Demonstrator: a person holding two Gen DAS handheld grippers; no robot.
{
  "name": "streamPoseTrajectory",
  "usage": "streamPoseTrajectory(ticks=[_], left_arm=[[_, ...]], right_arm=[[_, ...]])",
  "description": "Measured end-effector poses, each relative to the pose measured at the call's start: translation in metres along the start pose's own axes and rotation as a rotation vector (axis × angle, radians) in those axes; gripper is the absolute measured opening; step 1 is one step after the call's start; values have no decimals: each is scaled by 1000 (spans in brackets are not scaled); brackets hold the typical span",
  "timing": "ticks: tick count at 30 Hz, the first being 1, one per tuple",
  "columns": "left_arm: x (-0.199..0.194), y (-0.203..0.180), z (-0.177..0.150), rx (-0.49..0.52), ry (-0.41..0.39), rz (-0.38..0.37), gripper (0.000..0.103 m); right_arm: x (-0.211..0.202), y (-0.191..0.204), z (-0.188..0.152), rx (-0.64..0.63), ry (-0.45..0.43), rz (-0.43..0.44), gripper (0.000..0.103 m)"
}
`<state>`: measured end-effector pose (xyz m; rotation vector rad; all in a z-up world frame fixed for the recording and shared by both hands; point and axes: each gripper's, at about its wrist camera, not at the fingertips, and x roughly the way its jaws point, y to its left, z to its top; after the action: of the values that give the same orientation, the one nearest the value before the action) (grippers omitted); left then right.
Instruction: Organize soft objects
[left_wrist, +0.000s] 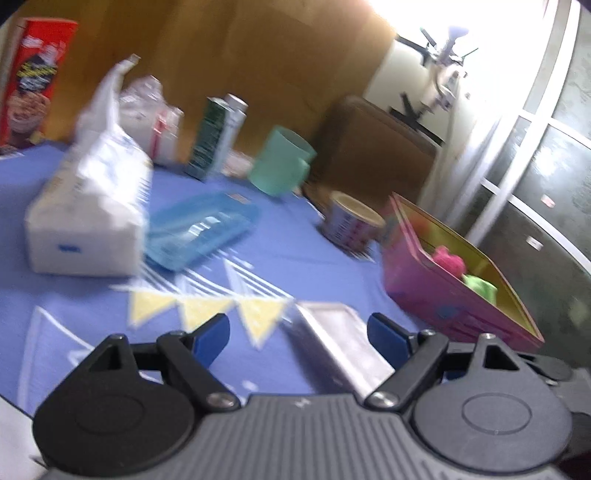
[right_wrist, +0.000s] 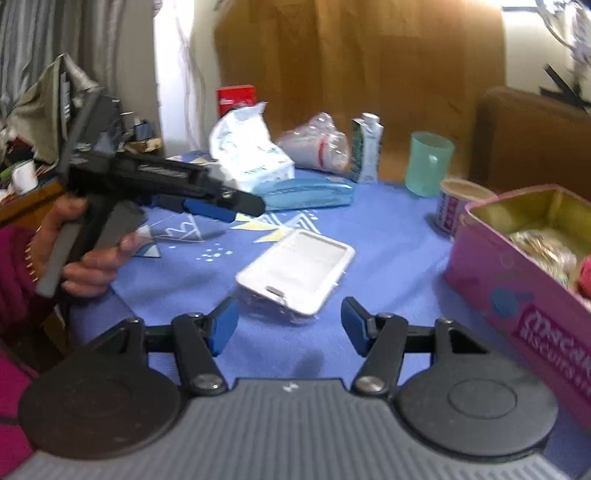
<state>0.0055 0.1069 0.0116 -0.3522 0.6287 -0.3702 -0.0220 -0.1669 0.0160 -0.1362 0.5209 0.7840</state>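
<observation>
pink plush (left_wrist: 448, 259), green plush (left_wrist: 480, 286) (touching), inside pink tin (left_wrist: 436, 295)

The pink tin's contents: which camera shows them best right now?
Left wrist view: the pink tin shows a pink toy and a green toy inside, though blurred. Right wrist view crops the tin at the frame edge, contents partly hidden.

A tabletop (right_wrist: 388, 236) under a blue patterned cloth. At centre lies a white lidded container (right_wrist: 295, 271); at three o'clock a pink tin (right_wrist: 517, 295); toward twelve o'clock a tissue pack (right_wrist: 251, 151), blue tray (right_wrist: 306, 192), carton (right_wrist: 365, 147) and green cup (right_wrist: 428, 164).
</observation>
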Motion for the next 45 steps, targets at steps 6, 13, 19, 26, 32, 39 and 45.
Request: streamPoseTrajectory(ticks=[6, 13, 19, 26, 32, 39, 45], left_arm=[[26, -21, -8, -11, 112, -23, 78], [32, -60, -1, 103, 92, -29, 42], [45, -111, 22, 219, 41, -142, 42], [98, -187, 34, 377, 40, -250, 43], [160, -230, 38, 486, 37, -73, 72], [136, -222, 32, 475, 5, -75, 74], [110, -223, 24, 465, -3, -58, 74]], right_arm=[[26, -2, -6, 46, 52, -13, 79], [33, 16, -7, -49, 3, -105, 39], [-13, -7, -2, 7, -141, -233, 38], [-54, -50, -4, 89, -237, -437, 38], [-39, -108, 0, 134, -177, -717, 54], [-42, -109, -16, 158, -237, -788, 48], [-50, -93, -17, 197, -268, -734, 48]])
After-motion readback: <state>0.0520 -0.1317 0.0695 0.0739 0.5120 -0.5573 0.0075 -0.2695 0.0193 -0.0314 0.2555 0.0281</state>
